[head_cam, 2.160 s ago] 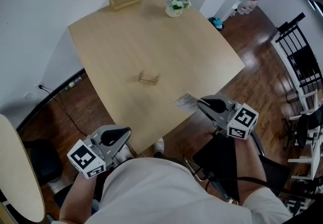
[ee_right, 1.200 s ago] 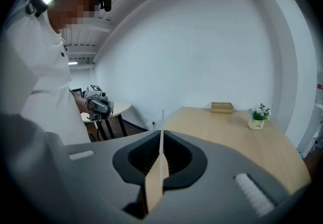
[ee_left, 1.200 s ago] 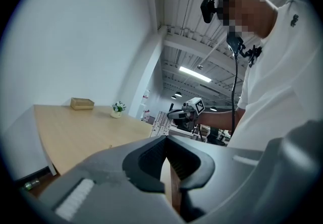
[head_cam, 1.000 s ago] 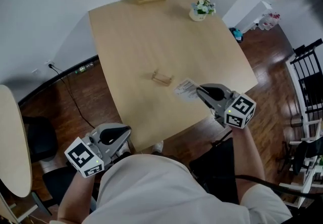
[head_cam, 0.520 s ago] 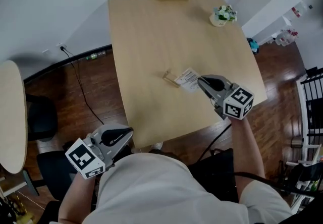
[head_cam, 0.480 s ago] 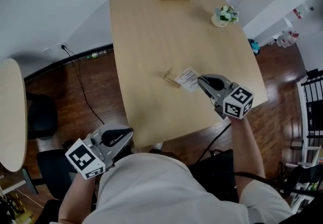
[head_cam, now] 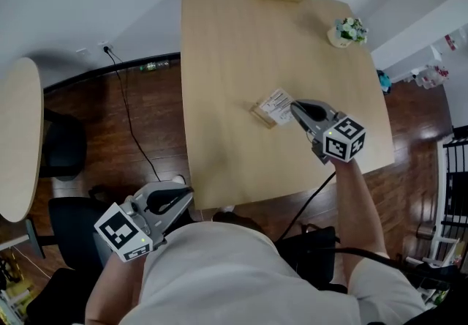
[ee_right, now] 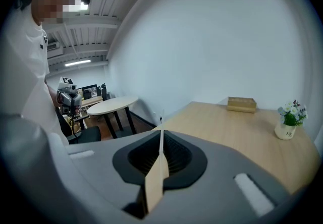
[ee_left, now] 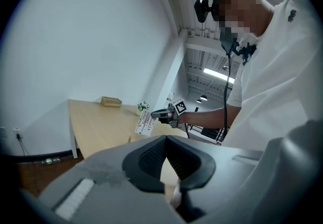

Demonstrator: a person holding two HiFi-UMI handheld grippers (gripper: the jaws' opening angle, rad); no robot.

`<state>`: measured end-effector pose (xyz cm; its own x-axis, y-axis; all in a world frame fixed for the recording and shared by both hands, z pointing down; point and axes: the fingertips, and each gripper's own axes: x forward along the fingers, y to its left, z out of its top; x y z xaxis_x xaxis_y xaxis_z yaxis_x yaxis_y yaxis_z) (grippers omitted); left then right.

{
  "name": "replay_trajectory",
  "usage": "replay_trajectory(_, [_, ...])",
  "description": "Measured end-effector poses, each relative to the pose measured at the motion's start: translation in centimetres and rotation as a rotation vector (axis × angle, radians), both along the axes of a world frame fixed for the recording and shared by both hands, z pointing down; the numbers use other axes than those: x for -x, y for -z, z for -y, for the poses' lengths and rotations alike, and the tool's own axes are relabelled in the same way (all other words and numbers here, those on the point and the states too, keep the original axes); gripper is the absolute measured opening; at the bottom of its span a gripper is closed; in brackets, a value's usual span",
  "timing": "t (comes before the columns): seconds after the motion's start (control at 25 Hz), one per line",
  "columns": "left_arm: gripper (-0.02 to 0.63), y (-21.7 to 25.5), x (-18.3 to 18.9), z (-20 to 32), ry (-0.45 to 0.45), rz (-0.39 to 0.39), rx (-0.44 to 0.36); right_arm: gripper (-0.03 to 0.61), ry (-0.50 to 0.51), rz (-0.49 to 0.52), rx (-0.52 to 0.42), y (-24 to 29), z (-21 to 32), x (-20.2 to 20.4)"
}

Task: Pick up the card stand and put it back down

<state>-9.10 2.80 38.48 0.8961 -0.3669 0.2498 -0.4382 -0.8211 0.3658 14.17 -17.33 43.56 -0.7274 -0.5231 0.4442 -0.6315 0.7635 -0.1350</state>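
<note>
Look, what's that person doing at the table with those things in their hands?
A person has a hand-held gripper in each hand. The right hand-held gripper is shut on a white printed card, holding it over the table, right beside the little wooden card stand. The stand sits on the table, not picked up. The left hand-held gripper is low, off the table's near edge, holding nothing.

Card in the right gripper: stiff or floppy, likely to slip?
Probably fairly stiff: the card juts flat past the right gripper without drooping. Likely light and thin, seen edge-on between the fingers, so a bump against the stand might pivot it.
</note>
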Motion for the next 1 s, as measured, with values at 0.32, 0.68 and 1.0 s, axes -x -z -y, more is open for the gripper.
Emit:
replay_trajectory(0.32, [0.005,-0.3,0.4,-0.1,0.033,0.011,0.021,0.02,0.006,-0.015,0.015,-2.4,1.6,0.0])
replay_trajectory(0.68, [0.005,-0.9,0.2,0.2,0.041,0.011,0.042,0.02,0.026,-0.025,0.018,-3.9,2.4,-0.2])
replay_trajectory(1.0, [0.004,-1.3,0.1,0.5,0.046,0.015,0.052,0.02,0.034,-0.02,0.028,-4.7,2.9,-0.4])
